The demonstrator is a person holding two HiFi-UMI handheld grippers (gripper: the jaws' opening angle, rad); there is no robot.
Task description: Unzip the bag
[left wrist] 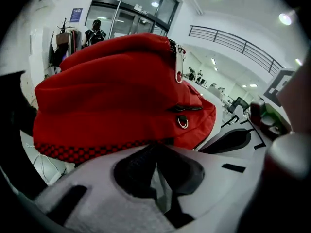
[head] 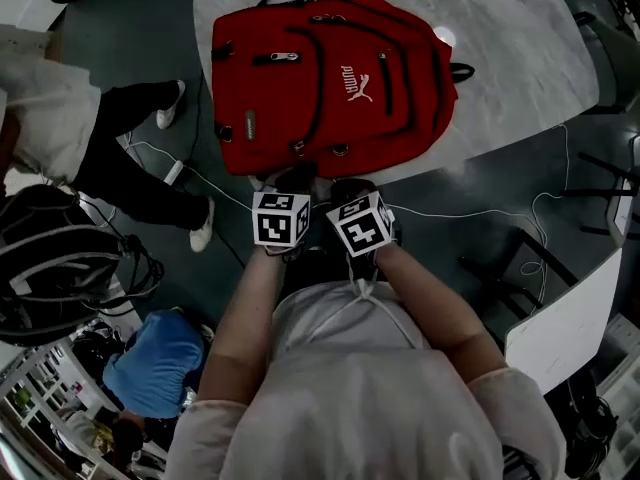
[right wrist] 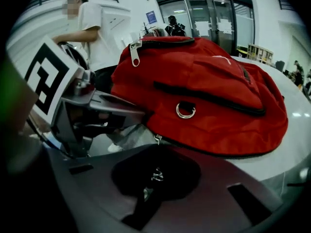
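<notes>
A red backpack (head: 330, 78) lies flat on a marbled table (head: 520, 58), its bottom edge toward me. Both grippers sit side by side at that near edge. My left gripper (head: 296, 178) is shut on the bag's lower edge; in the left gripper view its pads (left wrist: 138, 171) pinch a greyish strip below the red fabric (left wrist: 116, 96). My right gripper (head: 350, 190) is shut on a small metal zipper pull (right wrist: 156, 174) of the zipper (right wrist: 209, 152) that runs along the bag's (right wrist: 218, 96) base. The left gripper (right wrist: 121, 113) shows just to its left.
A person (head: 120, 138) in a white top and black trousers stands left of the table. Cables (head: 470, 213) trail over the dark floor. A chair (head: 530, 268) and a white tabletop (head: 570, 318) stand at the right. Dark gear (head: 50, 268) and a blue bag (head: 160, 358) lie lower left.
</notes>
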